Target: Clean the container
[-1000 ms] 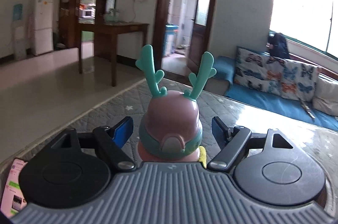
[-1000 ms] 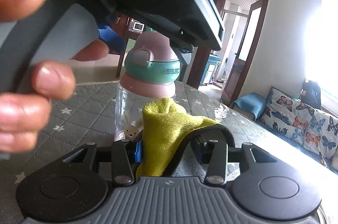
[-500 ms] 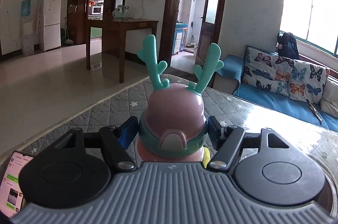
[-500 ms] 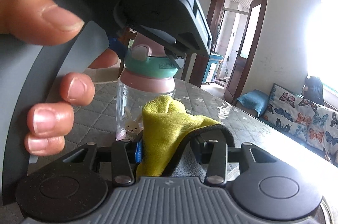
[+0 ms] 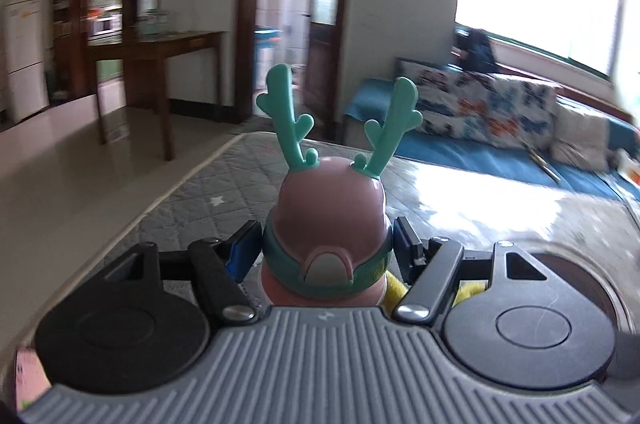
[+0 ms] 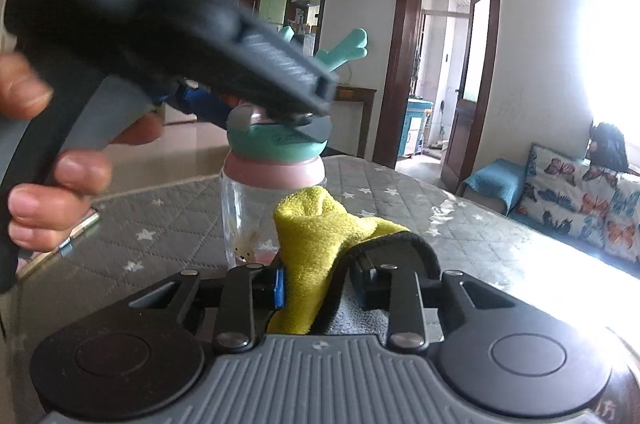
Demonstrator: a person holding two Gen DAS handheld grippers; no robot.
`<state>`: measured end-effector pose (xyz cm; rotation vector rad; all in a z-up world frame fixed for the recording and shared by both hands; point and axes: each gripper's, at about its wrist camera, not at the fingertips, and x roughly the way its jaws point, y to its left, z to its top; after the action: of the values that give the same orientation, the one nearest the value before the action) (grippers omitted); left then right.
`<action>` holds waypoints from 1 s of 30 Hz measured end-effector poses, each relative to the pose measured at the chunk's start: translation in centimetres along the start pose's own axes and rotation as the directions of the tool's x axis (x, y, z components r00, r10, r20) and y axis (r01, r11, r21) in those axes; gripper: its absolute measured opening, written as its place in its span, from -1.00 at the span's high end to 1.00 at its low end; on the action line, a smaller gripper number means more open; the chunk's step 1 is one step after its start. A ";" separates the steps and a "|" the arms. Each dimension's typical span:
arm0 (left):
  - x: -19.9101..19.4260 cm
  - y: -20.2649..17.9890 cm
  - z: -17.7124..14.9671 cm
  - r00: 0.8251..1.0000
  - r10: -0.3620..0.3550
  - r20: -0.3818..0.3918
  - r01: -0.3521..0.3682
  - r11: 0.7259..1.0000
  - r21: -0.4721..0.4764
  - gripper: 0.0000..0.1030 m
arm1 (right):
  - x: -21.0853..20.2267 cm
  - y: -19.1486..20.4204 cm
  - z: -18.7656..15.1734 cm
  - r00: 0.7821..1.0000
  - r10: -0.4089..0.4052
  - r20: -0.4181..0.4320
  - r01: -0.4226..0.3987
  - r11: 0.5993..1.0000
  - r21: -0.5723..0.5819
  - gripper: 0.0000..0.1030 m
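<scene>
From the left wrist view the left gripper (image 5: 327, 248) is clenched on the cap of the bottle (image 5: 327, 224), one finger pressed to each side of the teal band; the pink dome and the two teal antlers (image 5: 394, 128) fill the middle of that view, and the clear body below is hidden behind the gripper's own housing; only a scrap of yellow shows under the right finger. The right wrist view gives what the other lacks: the bottle's transparent body (image 6: 248, 220) with a small rabbit figure near its base, standing on the grey quilted mat (image 6: 168, 224) with white stars; above it the person's left hand (image 6: 48, 176) wraps the handle of the left gripper, which comes down slanting across the cap. In that same view the right gripper (image 6: 320, 280) is clamped on a folded yellow cloth (image 6: 320, 236), whose upper fold stands just beside the bottle's lower right side; whether it touches the plastic I cannot tell. The bottle's long axis runs near vertical, cap up and base on the mat; the antlers point up, splayed apart and leaning away toward the far doorway (image 6: 444, 64). A sofa with butterfly cushions (image 5: 480, 104) sits off beyond the mat.
</scene>
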<state>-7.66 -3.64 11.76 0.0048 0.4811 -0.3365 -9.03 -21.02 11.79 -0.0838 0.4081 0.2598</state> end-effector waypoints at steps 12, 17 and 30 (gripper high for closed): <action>0.2 4.5 -0.2 0.968 -0.245 -0.062 0.251 0.956 0.149 -0.35 | 0.6 -4.9 1.7 0.990 0.133 0.039 -0.139 0.954 0.267 0.56; 0.7 4.8 -0.5 0.959 -0.278 -0.060 0.285 0.941 0.181 -0.36 | 1.1 -7.2 3.3 0.972 0.205 0.116 -0.234 0.901 0.366 0.56; 0.5 4.5 -1.1 0.961 -0.273 -0.041 0.275 0.936 0.217 -0.36 | 5.4 -10.7 -0.1 0.948 0.307 0.089 -0.306 0.791 0.529 0.56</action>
<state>-6.33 0.59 10.24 0.1574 0.4524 -0.6642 -1.39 -30.11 9.83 0.5454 0.4839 0.4585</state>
